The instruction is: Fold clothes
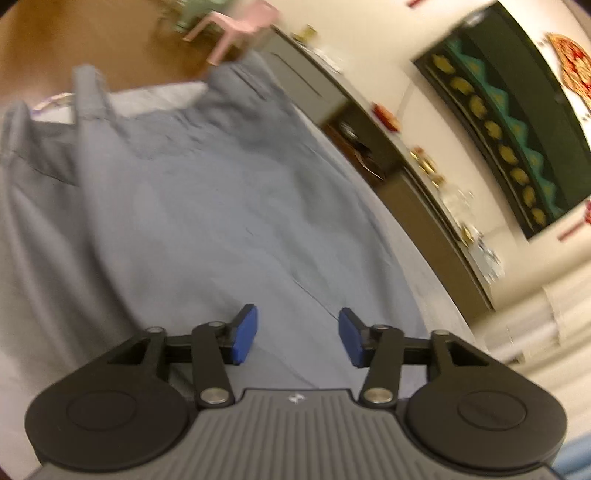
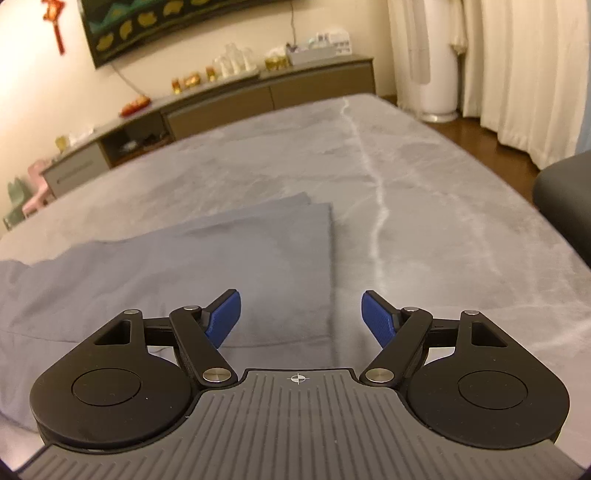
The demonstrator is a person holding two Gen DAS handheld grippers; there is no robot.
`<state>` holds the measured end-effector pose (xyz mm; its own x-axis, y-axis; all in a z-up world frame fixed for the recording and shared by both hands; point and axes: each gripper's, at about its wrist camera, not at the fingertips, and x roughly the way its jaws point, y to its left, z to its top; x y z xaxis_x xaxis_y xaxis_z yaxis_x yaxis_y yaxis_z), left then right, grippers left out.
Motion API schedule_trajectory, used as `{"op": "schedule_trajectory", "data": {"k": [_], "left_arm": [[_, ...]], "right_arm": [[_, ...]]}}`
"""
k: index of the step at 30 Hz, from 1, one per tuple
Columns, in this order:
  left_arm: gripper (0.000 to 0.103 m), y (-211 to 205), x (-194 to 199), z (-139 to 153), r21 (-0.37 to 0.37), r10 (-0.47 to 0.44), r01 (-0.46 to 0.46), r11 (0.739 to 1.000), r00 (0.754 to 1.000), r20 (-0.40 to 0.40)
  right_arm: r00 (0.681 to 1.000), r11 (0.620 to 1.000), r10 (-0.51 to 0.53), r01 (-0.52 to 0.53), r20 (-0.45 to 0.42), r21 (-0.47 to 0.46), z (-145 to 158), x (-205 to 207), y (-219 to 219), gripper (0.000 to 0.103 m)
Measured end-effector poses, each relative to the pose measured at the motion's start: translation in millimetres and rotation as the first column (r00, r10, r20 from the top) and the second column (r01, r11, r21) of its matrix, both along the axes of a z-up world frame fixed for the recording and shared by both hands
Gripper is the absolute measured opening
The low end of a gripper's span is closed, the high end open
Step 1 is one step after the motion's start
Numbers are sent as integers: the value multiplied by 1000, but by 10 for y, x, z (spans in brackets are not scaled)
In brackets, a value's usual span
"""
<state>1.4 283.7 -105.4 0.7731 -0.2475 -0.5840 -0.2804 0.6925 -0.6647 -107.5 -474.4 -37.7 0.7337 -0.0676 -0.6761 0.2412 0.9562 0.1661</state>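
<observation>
Grey-blue trousers (image 1: 192, 206) lie spread over the table, waistband and belt loops at the far end in the blurred left wrist view. My left gripper (image 1: 298, 334) hovers open just above the cloth, nothing between its blue pads. In the right wrist view the trouser legs (image 2: 229, 258) lie flat, one on the other, their hem ends pointing away from me. My right gripper (image 2: 301, 319) is open over the near right edge of the legs, holding nothing.
The grey marbled table (image 2: 443, 206) stretches far ahead and to the right. A low sideboard (image 2: 258, 92) with small items runs along the wall. A dark chair (image 2: 565, 199) stands at the right edge, a pink stool (image 1: 236, 26) on the wooden floor beyond the waistband.
</observation>
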Motion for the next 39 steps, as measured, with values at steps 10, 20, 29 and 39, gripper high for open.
{"op": "schedule_trajectory", "data": {"k": [10,20,29,39], "left_arm": [[60,-187,-75,72,22,-37,37,999,999,23],[63,-654,-253,42,71,-177,176,982,984,8],[67,-947,-447,-230,4,-240,240,971,971,-24],[70,-1167,-565,-353,-53,-373,372,927,928,-12]], "right_arm": [[998,995,11,-5,54,-98,221,96,315,26],[990,989,112,-103,88,-106,195,225,317,21],[995,992,76,-70,57,-102,159,354,195,37],[996,996,84,-84,3,-32,109,467,125,15]]}}
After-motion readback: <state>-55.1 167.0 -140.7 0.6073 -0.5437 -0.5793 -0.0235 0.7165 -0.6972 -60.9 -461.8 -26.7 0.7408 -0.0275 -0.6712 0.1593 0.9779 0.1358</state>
